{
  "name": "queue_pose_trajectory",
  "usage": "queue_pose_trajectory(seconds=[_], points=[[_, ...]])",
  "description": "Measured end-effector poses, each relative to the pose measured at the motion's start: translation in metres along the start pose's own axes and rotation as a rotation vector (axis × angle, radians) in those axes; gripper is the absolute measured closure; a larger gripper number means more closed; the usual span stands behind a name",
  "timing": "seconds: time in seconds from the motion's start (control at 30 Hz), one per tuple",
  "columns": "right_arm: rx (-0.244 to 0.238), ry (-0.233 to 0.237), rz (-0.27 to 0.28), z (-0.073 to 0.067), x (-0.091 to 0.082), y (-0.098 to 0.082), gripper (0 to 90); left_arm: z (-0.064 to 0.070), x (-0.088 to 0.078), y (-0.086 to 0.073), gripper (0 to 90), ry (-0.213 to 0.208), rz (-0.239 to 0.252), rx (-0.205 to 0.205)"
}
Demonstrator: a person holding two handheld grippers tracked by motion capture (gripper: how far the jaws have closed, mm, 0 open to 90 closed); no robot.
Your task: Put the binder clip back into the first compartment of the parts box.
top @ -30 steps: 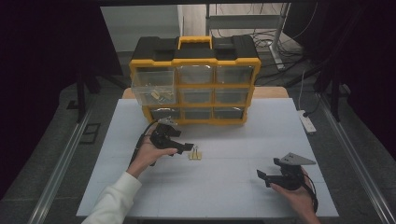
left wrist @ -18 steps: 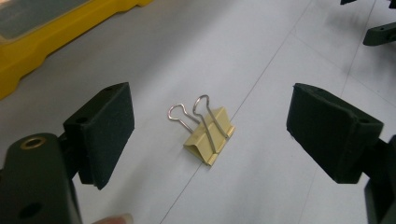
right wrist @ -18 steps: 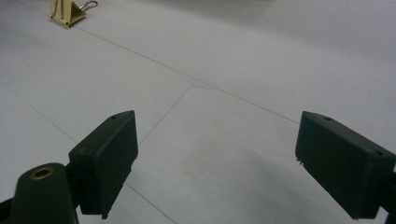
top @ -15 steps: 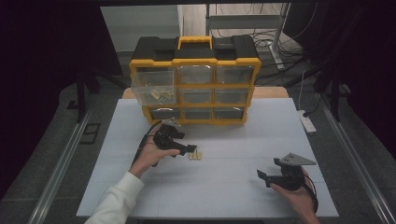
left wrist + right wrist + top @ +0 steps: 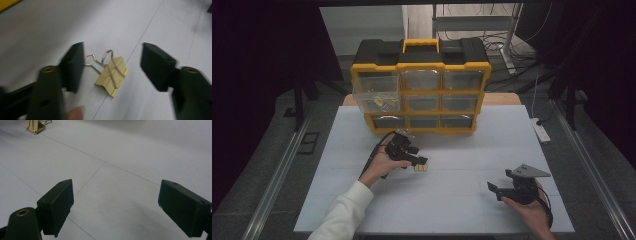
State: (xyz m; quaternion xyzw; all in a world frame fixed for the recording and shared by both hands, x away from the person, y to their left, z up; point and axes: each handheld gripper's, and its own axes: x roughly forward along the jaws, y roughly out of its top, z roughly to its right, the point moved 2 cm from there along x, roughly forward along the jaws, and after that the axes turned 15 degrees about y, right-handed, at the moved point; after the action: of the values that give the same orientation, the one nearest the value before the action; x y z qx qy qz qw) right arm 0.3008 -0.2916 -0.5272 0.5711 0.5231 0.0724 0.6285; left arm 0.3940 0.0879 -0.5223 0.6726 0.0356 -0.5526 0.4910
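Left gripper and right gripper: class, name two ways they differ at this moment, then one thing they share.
The left gripper has a yellow binder clip between its jaws, which have just been closing; the right gripper has only bare white table between its jaws. The left gripper's jaws stand narrower, the right gripper's wider. Both have black jaws and grip nothing yet.

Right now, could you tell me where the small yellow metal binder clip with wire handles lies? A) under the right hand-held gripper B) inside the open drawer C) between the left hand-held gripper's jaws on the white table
C: the small yellow metal binder clip with wire handles lies on the white table between the left hand-held gripper's jaws, which have just been closing but do not yet press on it.
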Motion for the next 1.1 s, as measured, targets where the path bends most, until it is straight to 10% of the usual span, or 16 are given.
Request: queue_pose_trajectory(seconds=[0.13, 0.27, 0.67, 1.1], points=[[-0.003, 0.001, -0.002, 0.000, 0.000, 0.000, 13.4, 0.001, 0.002, -0.001, 69.9, -0.020, -0.011, 0.013], [-0.002, 0.002, -0.001, 0.000, 0.000, 0.000, 13.4, -0.001, -0.004, 0.000, 88.1, -0.125, 0.022, 0.015], [-0.004, 0.001, 0.000, -0.001, -0.001, 0.000, 13.4, 0.011, -0.029, 0.003, 89.4, -0.076, 0.081, 0.042], [0.000, -0.005, 0.006, -0.001, -0.001, 0.001, 13.5, 0.026, -0.095, 0.001, 89.4, -0.008, 0.246, 0.020]])
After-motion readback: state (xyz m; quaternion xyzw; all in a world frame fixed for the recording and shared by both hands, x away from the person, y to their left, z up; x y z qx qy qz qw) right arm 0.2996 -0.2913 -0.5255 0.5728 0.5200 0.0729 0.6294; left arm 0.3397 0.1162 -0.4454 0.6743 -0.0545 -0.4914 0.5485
